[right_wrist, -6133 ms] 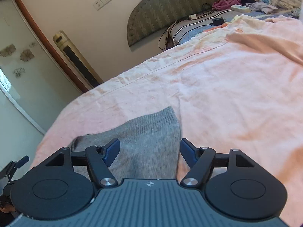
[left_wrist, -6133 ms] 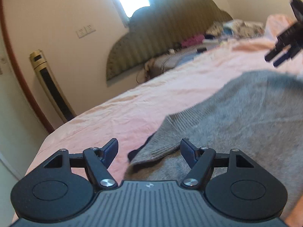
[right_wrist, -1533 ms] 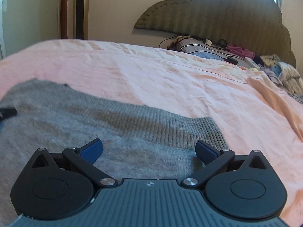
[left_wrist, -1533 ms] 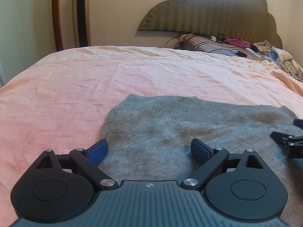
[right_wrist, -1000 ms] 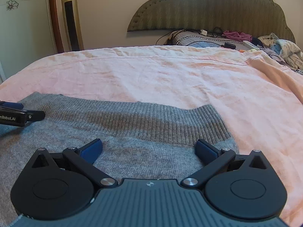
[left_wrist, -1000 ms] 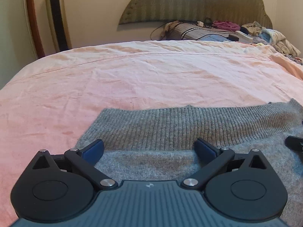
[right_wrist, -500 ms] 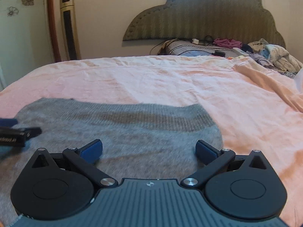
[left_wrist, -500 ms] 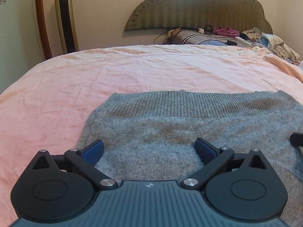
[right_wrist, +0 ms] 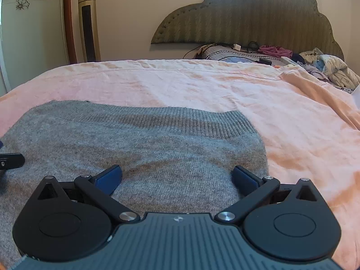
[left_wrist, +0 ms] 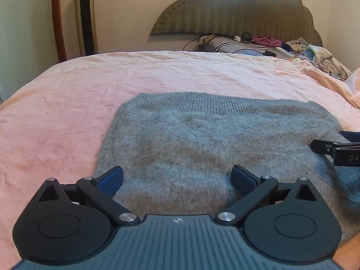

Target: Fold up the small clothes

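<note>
A grey knitted sweater [left_wrist: 202,139] lies flat on the pink bedsheet [left_wrist: 67,103], its ribbed hem at the far side; it also shows in the right wrist view [right_wrist: 146,148]. My left gripper [left_wrist: 177,177] is open and empty, low over the sweater's near left part. My right gripper [right_wrist: 177,177] is open and empty, low over the sweater's near right part. The right gripper's fingers [left_wrist: 333,146] show at the right edge of the left wrist view. The left gripper's finger [right_wrist: 11,160] shows at the left edge of the right wrist view.
A padded green headboard [right_wrist: 247,18] stands at the far end of the bed. Loose clothes, cables and a pillow [right_wrist: 281,54] lie beneath it. A gold tower fan [right_wrist: 88,24] and a wooden door frame stand at the far left. A sheet fold [right_wrist: 315,90] rises at right.
Over the last second both grippers have pulled back and risen slightly, so more of the sweater shows ahead. The sweater lies flatter, with its ribbed hem farther away. Both grippers stayed open.
</note>
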Demonstrator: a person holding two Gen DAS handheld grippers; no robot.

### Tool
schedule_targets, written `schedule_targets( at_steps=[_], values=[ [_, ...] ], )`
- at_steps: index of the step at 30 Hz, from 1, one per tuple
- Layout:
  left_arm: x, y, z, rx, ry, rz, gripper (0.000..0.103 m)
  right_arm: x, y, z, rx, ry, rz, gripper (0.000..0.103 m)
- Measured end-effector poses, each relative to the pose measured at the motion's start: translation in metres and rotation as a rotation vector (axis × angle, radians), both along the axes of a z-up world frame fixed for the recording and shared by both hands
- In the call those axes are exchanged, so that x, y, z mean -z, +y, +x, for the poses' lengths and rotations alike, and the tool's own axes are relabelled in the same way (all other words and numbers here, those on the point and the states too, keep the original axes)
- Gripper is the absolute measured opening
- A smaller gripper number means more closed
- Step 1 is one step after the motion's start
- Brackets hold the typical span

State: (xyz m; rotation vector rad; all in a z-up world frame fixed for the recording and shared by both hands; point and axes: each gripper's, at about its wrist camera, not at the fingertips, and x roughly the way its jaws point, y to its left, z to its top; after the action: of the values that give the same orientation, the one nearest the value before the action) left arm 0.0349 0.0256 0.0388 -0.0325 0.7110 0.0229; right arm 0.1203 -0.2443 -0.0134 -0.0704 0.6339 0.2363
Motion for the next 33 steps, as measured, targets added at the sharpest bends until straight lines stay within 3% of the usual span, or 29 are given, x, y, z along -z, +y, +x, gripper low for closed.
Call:
schedule_targets(
  at_steps=[6,8,10,16,21,23,25,27,28,29,31,33],
  values=[
    [0.008,0.031,-0.079,-0.062,-0.012,-0.173,0.103,0.0,-0.002,-0.001,0.003,-0.002,0.011,0.103],
    [0.009,0.03,-0.101,-0.071,-0.045,-0.131,0.103,0.0,-0.002,0.0,0.002,-0.002,0.014,0.103],
    [0.007,0.036,-0.111,-0.108,-0.017,-0.159,0.103,-0.001,-0.002,0.001,0.003,-0.001,0.016,0.103],
    [0.008,0.067,-0.118,-0.175,-0.034,-0.412,0.103,-0.001,-0.002,0.001,0.003,-0.003,0.017,0.103],
    [0.015,0.098,-0.1,-0.268,-0.041,-0.756,0.102,-0.008,-0.016,-0.009,0.056,-0.027,0.1,0.103],
    [0.02,0.105,-0.094,-0.285,-0.042,-0.854,0.102,-0.015,-0.025,-0.018,0.117,-0.032,0.161,0.103],
    [0.022,0.105,-0.089,-0.287,-0.058,-0.873,0.1,-0.022,-0.035,-0.029,0.124,-0.042,0.252,0.103],
    [0.023,0.101,-0.082,-0.285,-0.056,-0.835,0.089,-0.023,-0.042,-0.036,0.105,-0.044,0.297,0.103],
    [0.024,0.098,-0.079,-0.288,-0.056,-0.8,0.073,-0.02,-0.042,-0.037,0.1,-0.039,0.287,0.103],
    [0.023,0.094,-0.077,-0.293,-0.054,-0.762,0.064,-0.014,-0.041,-0.036,0.1,-0.027,0.261,0.103],
    [0.023,0.09,-0.073,-0.289,-0.059,-0.725,0.064,0.002,-0.038,-0.03,0.121,0.017,0.209,0.103],
    [0.022,0.086,-0.073,-0.287,-0.067,-0.697,0.064,0.001,-0.034,-0.032,0.113,0.003,0.199,0.103]
  ],
)
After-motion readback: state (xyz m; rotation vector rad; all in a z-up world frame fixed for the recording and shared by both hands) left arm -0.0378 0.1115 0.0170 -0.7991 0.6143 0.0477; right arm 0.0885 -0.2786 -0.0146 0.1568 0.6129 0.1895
